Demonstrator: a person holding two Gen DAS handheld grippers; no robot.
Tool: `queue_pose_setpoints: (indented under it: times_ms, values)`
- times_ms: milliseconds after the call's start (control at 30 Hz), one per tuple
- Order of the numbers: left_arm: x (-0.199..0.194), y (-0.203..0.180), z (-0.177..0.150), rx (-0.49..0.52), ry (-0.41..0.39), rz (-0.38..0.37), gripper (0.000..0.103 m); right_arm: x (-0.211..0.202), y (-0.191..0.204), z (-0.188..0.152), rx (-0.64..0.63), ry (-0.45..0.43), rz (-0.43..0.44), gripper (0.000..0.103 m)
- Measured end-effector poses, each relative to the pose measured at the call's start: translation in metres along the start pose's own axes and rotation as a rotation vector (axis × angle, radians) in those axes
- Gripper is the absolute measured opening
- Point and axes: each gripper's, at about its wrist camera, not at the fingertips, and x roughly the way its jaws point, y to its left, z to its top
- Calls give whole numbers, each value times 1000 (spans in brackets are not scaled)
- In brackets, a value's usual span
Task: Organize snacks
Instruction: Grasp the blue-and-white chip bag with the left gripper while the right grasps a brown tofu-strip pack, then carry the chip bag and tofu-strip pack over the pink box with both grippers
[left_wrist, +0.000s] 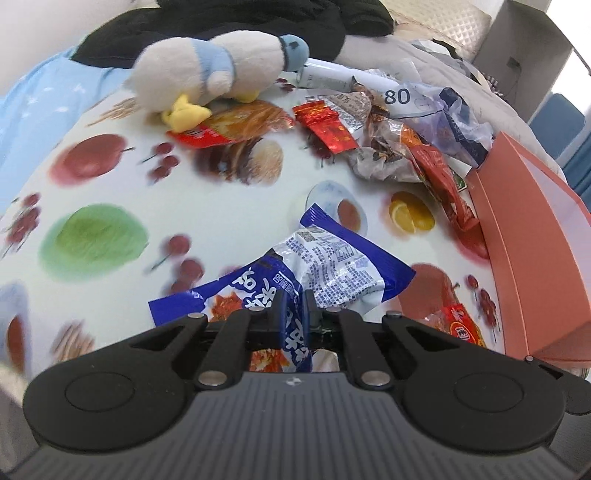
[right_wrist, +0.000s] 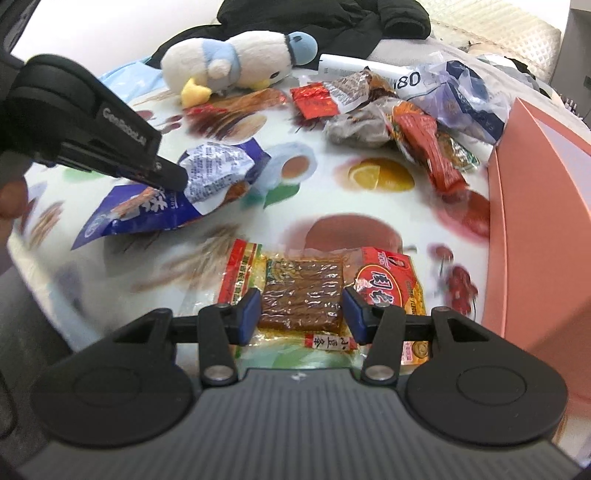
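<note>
My left gripper (left_wrist: 293, 306) is shut on a blue and white snack bag (left_wrist: 325, 273), held over the fruit-print tablecloth (left_wrist: 221, 206). In the right wrist view the left gripper (right_wrist: 173, 177) pinches that same bag (right_wrist: 207, 184) at the left. My right gripper (right_wrist: 301, 314) is open, its blue pads either side of a red and yellow packet of brown dried tofu (right_wrist: 317, 291) lying flat on the cloth. A pile of several snack packets (left_wrist: 388, 140) lies at the back right, and shows in the right wrist view (right_wrist: 402, 122) too.
A salmon-pink box (left_wrist: 532, 251) stands at the right edge, also in the right wrist view (right_wrist: 535, 221). A white and blue plush toy (left_wrist: 210, 74) lies at the back, with dark clothing (left_wrist: 221, 29) behind it. A red packet (left_wrist: 461, 328) lies beside the box.
</note>
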Motion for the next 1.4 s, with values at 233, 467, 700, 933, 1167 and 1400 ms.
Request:
queue_pose_setpoints:
  times_ms: [233,467,700,933,1167,1400]
  values:
    - [-29,4,-24,-48,25,14,9,-26,5,-14,11,17,16,19]
    - [-32,-1,-33,33,24,-41,13,-37,-10,-19,62,-16,-1,21]
    - [-41,-7,-24,282,-63,-99,60,-39,-44,-36,262,-16,41,54]
    - [-9,-5,-35,423,63,-109,28,-27,-69,-43,422,-1,91,71]
    - [-5,-5,-47,430,47,-98,25,-23,-64,-40,431,26,177,74]
    - [-4,0,-47,412,48,-112,25,-14,-63,-38,548,36,366,73]
